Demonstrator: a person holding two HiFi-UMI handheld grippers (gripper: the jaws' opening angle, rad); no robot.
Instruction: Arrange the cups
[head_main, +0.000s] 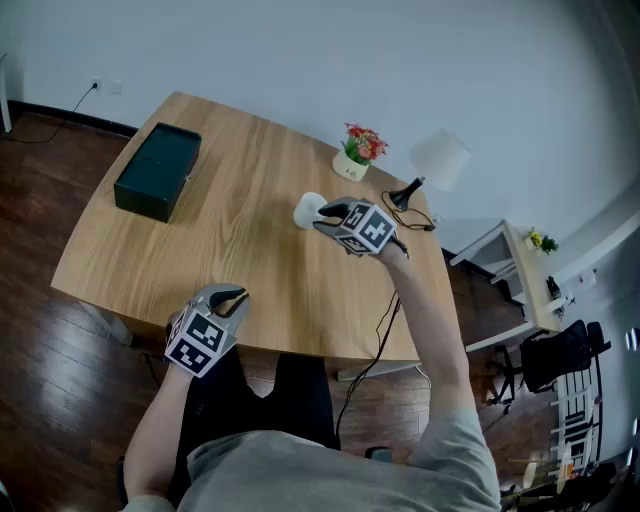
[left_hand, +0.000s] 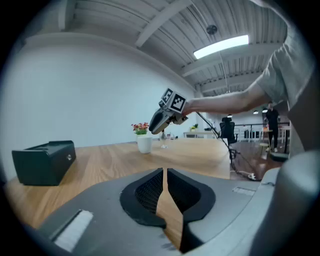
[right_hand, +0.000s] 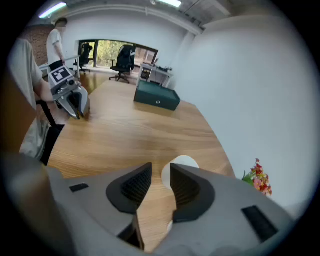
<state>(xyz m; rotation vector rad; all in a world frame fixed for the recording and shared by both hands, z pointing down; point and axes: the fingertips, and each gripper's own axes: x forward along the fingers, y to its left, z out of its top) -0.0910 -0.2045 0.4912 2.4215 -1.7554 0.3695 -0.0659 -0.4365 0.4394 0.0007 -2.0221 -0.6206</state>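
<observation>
One white cup (head_main: 306, 209) rests on the wooden table (head_main: 200, 250), right of its middle. My right gripper (head_main: 325, 217) tilts down just beside it. In the right gripper view the cup (right_hand: 185, 161) shows past the jaw tips, partly under the right-hand jaw. That gripper (right_hand: 161, 172) is open, and I see wood through the gap and no pad pressing on the cup. My left gripper (head_main: 236, 297) hovers over the table's near edge, far from the cup. Its jaws (left_hand: 165, 172) are shut with only a thin slit and nothing in it.
A dark green box (head_main: 158, 170) lies at the table's far left. A small flower pot (head_main: 355, 158) and a white lamp (head_main: 436, 160) with a trailing cable stand at the far right corner. A white side table (head_main: 520, 280) stands beyond the right edge.
</observation>
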